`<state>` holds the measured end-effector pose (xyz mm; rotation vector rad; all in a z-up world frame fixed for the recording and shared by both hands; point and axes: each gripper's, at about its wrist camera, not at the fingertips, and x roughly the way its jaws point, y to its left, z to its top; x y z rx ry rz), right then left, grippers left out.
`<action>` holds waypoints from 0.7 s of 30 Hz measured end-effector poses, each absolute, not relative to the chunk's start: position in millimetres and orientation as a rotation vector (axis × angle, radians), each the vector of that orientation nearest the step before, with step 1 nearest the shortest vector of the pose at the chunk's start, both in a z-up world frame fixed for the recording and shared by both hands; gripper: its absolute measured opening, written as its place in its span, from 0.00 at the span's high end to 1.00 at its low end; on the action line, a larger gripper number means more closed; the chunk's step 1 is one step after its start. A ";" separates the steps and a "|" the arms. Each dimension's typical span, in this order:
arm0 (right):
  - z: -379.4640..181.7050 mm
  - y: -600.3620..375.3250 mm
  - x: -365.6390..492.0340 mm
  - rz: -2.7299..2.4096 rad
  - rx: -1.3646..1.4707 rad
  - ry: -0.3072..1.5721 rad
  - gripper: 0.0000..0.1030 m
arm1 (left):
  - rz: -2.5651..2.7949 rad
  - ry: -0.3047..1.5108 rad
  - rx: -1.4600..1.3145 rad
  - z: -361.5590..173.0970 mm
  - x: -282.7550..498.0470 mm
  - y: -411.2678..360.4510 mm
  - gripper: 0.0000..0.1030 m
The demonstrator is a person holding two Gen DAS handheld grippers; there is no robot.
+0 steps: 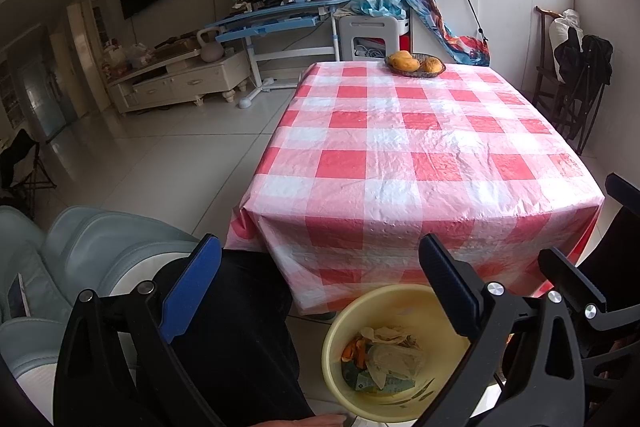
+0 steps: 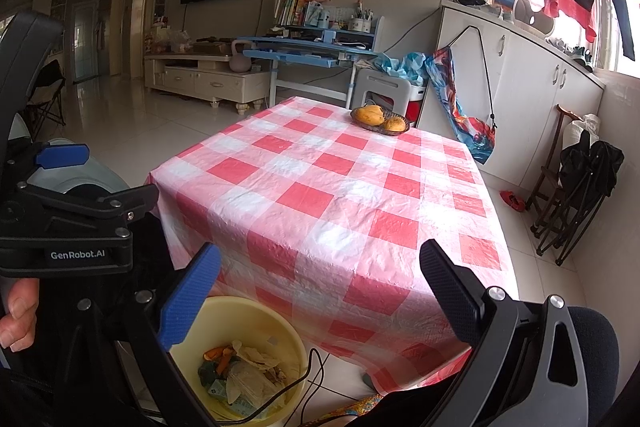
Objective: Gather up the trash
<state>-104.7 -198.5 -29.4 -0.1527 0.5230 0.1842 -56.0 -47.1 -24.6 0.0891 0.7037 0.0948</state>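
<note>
Left gripper (image 1: 320, 283): fingers spread wide, empty.
Right gripper (image 2: 320, 291): fingers spread wide, empty.
Trash (image 1: 384, 359): inside yellow bin (image 1: 340, 331), 6 o'clock of checkered table (image 1: 420, 147).

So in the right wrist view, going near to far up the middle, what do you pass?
Yellow bin of trash on the floor → checked tablecloth → fruit basket at the far edge → white stool → blue desk.
</note>
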 end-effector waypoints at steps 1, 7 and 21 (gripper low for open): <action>-29.5 -199.1 -104.7 0.183 -0.153 0.524 0.08 | 0.091 0.707 0.088 -25.4 -56.1 -47.5 0.07; -31.0 -205.3 -105.5 0.177 -0.150 0.528 0.08 | 0.076 0.714 0.094 -27.1 -56.1 -50.8 0.07; -31.5 -210.4 -104.9 0.177 -0.157 0.535 0.08 | 0.048 0.728 0.089 -28.0 -55.5 -56.1 0.07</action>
